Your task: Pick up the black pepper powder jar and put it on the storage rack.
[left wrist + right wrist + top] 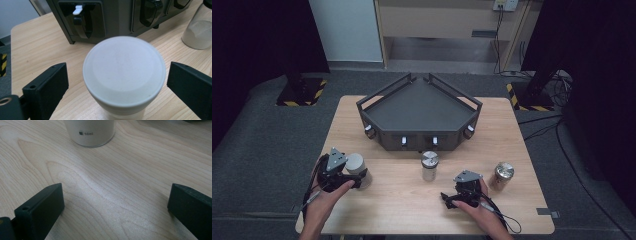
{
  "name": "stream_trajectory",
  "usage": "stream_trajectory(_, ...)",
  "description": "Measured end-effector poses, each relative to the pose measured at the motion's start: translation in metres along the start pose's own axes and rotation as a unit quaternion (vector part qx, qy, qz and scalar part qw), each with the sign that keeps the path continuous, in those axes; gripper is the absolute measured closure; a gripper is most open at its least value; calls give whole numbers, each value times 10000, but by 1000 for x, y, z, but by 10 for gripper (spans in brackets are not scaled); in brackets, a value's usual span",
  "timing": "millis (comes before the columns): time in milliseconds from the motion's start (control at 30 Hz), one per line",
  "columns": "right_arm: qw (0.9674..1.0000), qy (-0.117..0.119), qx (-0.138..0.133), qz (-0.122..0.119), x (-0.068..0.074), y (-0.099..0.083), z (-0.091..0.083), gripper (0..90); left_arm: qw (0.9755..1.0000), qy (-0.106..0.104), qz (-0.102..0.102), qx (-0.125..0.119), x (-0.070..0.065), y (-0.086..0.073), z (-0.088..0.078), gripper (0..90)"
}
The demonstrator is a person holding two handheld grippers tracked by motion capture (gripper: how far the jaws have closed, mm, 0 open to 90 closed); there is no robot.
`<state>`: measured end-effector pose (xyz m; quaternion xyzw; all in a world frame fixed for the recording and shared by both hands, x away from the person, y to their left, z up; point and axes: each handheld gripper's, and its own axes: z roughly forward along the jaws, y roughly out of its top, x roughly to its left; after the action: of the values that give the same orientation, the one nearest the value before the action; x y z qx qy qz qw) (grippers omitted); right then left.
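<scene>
Three jars on the table [512,210], one rack [419,107] behind them at frame centre.

Lower left of the high view: left gripper [343,176] is at the white jar [357,169]. In the left gripper view the white jar [124,75] sits between the jaws, both pads spread with a visible gap each side, so released, not gripping yet. My read: step is the grasp approach on this jar. Next move needs the jaws to close evenly on the body below the lid; the jar looks roughly centred, so little correction needed.

Centre: silver-lid jar [429,165] stands just in front of the rack, well apart from both grippers. The right gripper view shows its base [90,132], marked 50ml, ahead of the jaws.

Lower right: right gripper [451,199] rests low over bare wood, jaws spread, holding nothing. Brass-lid jar [502,175] is near it on the right.

Room: the white jar is near the table's left edge, with the rack front close behind it. Open wood lies between the white and silver-lid jars and toward the bottom edge. Lifting straight up looks the safest exit.
</scene>
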<state>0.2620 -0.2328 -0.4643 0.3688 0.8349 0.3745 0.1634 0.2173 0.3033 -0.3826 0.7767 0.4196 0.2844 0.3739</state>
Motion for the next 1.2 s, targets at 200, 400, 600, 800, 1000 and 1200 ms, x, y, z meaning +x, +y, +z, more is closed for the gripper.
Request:
stream_trajectory(200,10000,1,1,0,0,0,0,8,10000,-33,19,6,0,-7,6,48)
stream_trajectory(400,10000,1,0,1,0,0,0,8,9999,-72,-80,-93,0,-12,10,71)
stream_trajectory(600,10000,1,0,1,0,0,0,8,9996,-32,-160,-229,-2,-16,13,128)
stream_trajectory(800,10000,2,-1,0,0,0,0,8,9989,-57,-262,-376,-1,-22,14,266)
stream_trajectory(1000,10000,3,-1,-1,0,0,0,8,9989,-38,-260,-382,-2,-22,14,322)
stream_trajectory(1200,10000,34,1,-24,-1,0,0,9,9990,-60,-250,-355,-2,-19,14,324)
